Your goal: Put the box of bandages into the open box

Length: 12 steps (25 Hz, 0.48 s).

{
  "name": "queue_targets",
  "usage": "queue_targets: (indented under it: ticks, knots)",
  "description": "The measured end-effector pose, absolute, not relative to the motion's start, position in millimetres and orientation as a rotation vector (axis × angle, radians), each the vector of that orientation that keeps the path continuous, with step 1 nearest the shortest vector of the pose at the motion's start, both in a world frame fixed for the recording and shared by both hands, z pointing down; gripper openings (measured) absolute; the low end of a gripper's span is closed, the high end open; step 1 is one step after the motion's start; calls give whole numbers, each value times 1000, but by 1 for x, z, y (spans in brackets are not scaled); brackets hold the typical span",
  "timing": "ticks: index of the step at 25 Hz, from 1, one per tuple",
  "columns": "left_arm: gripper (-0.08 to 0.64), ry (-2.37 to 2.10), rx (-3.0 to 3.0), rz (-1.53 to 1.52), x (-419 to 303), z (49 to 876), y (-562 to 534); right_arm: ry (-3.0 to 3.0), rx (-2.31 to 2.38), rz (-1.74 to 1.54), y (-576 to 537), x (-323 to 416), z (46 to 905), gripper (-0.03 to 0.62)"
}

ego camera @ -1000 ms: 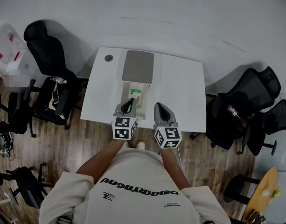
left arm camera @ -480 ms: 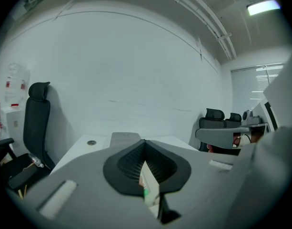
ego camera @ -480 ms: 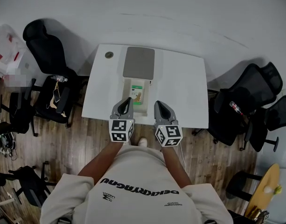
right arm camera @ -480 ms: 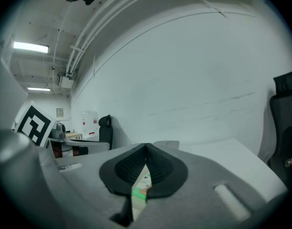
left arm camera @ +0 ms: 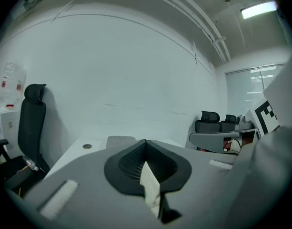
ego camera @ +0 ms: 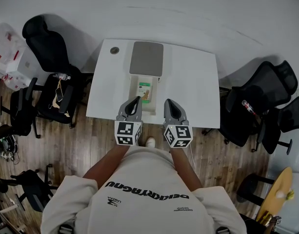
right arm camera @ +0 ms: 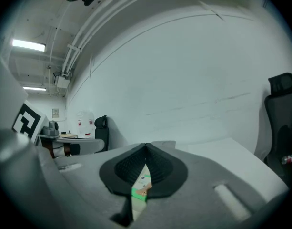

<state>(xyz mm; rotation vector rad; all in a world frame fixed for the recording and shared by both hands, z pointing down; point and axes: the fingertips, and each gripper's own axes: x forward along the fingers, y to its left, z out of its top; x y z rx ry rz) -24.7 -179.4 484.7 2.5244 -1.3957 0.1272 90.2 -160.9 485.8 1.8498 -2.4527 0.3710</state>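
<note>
The open box [ego camera: 137, 94] stands mid-table on the white table [ego camera: 193, 87], its grey lid [ego camera: 146, 58] folded back toward the wall. The green and white box of bandages [ego camera: 146, 89] lies inside it. My left gripper [ego camera: 135, 103] hovers at the box's near edge, jaws shut and empty. My right gripper [ego camera: 169, 105] is just right of the box, shut and empty too. In the left gripper view the left gripper [left arm camera: 145, 143] shows closed jaws above the table. In the right gripper view the box of bandages [right arm camera: 141, 187] peeks through the slit under the closed right gripper [right arm camera: 146, 148].
Black office chairs stand left [ego camera: 48, 52] and right [ego camera: 266, 94] of the table. One left chair holds a bottle and small items [ego camera: 60, 89]. A clear plastic bin [ego camera: 8, 52] sits at far left. A round cable hole [ego camera: 114, 50] marks the table's back left corner.
Both grippers have drawn back slightly toward the table's front edge. The left gripper no longer covers the open box, so the bandage box inside shows fully.
</note>
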Motion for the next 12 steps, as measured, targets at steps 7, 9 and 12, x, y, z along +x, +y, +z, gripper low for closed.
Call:
queue_targets:
  ticks: [7,9,12]
  knots:
    - [6,-1387,2508,109,-35,487,-185,-2459,1849,366,-162,91,484,-2]
    - [6,-1386,2502,108,-37,489,-187,-2469,1840,360,-162,91,484,-2]
    - [6,-1373,2483,106,-38,494,-188,-2471,1830,350,-162,90,486,-2]
